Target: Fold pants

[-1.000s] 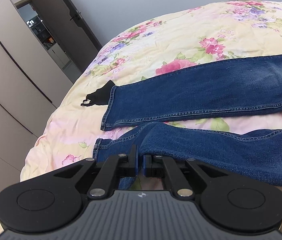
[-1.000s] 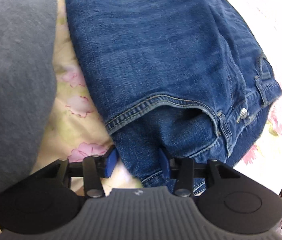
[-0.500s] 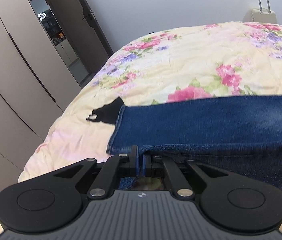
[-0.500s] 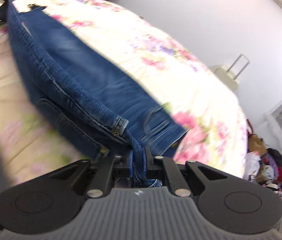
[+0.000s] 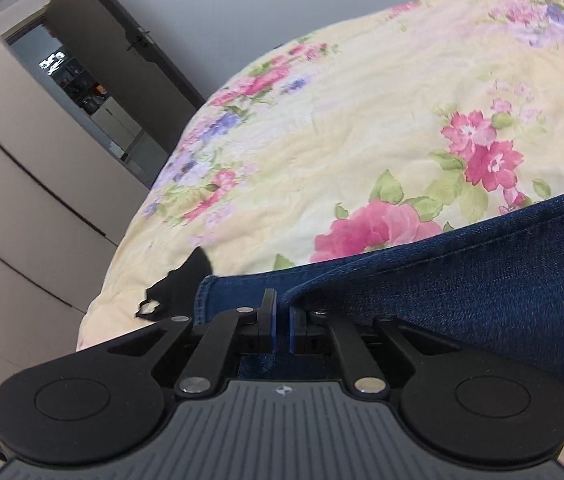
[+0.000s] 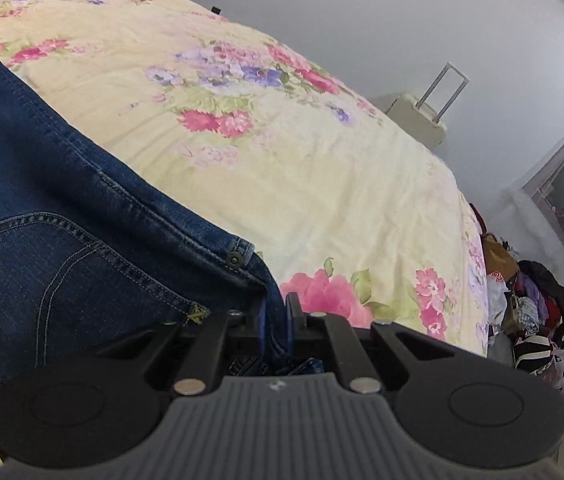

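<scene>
Blue jeans (image 5: 462, 292) lie on a floral bedspread (image 5: 362, 140). My left gripper (image 5: 281, 312) is shut on the hem end of the near leg, which is folded over onto the far leg. In the right wrist view the jeans (image 6: 42, 240) show a back pocket facing up. My right gripper (image 6: 276, 312) is shut on the waistband corner, held just above the bedspread (image 6: 282, 140).
A small black item (image 5: 178, 288) lies on the bed by the leg hems. Wardrobe doors (image 5: 10, 200) and an open doorway (image 5: 94, 92) stand to the left. A suitcase (image 6: 418, 116) stands beyond the bed, and a clothes pile (image 6: 530, 308) lies at right.
Both grippers have carried the near side of the jeans across onto the far side. The right gripper shut on the waistband. The near leg now lies over the far leg.
</scene>
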`<state>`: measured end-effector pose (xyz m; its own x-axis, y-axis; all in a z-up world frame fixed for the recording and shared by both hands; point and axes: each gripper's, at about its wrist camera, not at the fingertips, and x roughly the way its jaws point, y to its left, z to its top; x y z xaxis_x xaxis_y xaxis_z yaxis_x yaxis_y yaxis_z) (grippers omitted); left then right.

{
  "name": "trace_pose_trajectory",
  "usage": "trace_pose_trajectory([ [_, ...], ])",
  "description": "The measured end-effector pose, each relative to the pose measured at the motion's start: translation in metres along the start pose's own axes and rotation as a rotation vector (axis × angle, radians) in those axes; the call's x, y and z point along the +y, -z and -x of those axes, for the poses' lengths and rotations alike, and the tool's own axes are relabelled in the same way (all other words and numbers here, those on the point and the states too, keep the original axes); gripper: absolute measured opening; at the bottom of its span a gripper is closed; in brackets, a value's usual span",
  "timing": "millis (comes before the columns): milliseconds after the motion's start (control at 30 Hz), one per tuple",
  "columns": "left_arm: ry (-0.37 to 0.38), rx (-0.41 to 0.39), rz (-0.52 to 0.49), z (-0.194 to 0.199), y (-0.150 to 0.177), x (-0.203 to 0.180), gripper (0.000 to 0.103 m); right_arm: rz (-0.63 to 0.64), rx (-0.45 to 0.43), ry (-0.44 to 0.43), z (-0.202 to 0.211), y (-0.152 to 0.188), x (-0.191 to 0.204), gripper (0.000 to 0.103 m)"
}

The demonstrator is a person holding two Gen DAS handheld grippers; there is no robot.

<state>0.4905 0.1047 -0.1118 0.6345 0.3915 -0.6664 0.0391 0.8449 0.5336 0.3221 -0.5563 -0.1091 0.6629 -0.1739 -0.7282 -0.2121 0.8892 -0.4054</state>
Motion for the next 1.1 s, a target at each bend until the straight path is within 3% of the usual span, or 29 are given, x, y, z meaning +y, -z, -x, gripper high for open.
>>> trace_pose_trajectory([
  [200,-0.009,0.006,-0.064,-0.038,-0.009,-0.029,0.026,0.001,0.083,0.012,-0.078,-0.002,0.012,0.002],
  [233,-0.006,0.002,-0.062,-0.040,-0.008,-0.030,0.035,-0.004,0.094,0.014,-0.085,-0.001,0.015,0.003],
  [300,0.020,-0.037,-0.046,-0.037,-0.005,-0.027,0.080,-0.009,0.104,0.024,-0.092,0.002,0.020,0.005],
  [333,0.031,-0.059,-0.041,-0.034,-0.003,-0.025,0.084,-0.014,0.104,0.031,-0.094,0.003,0.022,0.008],
  [367,0.042,-0.076,-0.031,-0.030,-0.003,-0.021,0.085,-0.024,0.103,0.042,-0.094,0.003,0.022,0.012],
  [433,0.090,-0.089,0.028,-0.022,-0.001,-0.006,0.085,-0.073,0.095,0.079,-0.087,0.001,0.021,0.039],
  [567,0.181,-0.122,0.207,-0.003,0.019,0.041,0.085,-0.209,0.033,0.049,-0.055,-0.005,0.022,0.042],
  [733,0.265,-0.091,0.489,-0.005,0.083,0.103,0.078,-0.353,-0.010,-0.001,-0.017,0.001,0.051,0.046],
  [933,0.324,-0.050,0.901,-0.037,0.170,0.161,0.070,-0.580,-0.030,-0.028,0.009,0.029,0.094,0.046],
  [1000,0.367,-0.051,1.019,-0.051,0.187,0.172,0.066,-0.647,-0.028,-0.028,0.011,0.040,0.107,0.047],
  [1100,0.411,-0.084,1.107,-0.068,0.192,0.178,0.065,-0.704,-0.019,-0.006,0.011,0.051,0.124,0.047],
])
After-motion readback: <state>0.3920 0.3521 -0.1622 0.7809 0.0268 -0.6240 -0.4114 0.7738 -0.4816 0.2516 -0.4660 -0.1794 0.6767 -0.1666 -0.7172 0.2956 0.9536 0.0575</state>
